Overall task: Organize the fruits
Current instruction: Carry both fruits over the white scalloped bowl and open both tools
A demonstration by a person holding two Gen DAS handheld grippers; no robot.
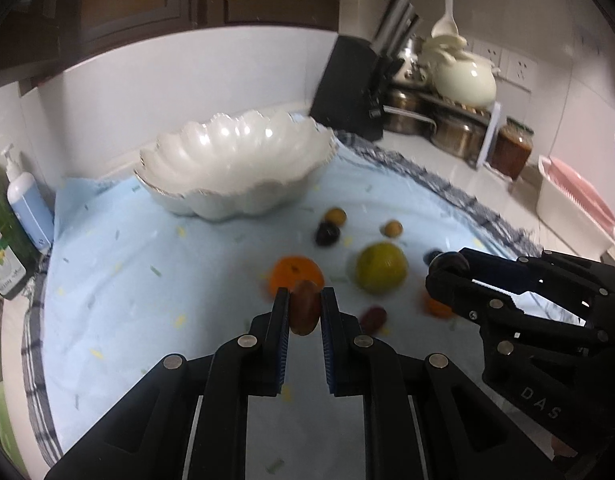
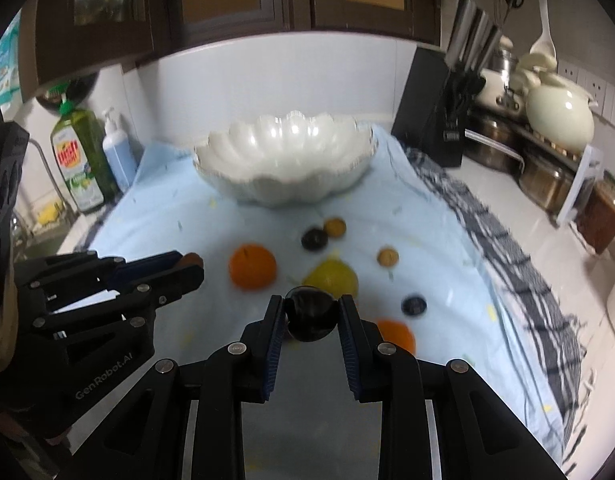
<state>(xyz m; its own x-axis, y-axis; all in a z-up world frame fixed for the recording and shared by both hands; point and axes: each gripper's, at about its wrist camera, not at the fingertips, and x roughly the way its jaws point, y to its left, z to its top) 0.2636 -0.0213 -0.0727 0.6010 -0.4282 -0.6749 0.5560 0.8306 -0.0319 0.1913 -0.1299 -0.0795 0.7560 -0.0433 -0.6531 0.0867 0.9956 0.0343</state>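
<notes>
Brown fruit point(image 1: 305, 307) clamped in left tool point(image 1: 305, 300), above the cloth point(image 1: 147, 280).

- Your left gripper point(image 1: 306, 307) is clamped on a brown oval fruit point(image 1: 305, 307), held above the blue cloth point(image 1: 119, 280).
- Your right gripper point(image 1: 447, 270) pinches a dark round fruit point(image 1: 447, 262) near the cloth's right edge.
- An orange point(image 1: 293, 271) and a green fruit point(image 1: 381, 267) lie mid-cloth.
- The white bowl point(image 1: 235, 168) sits at the far edge.
</notes>
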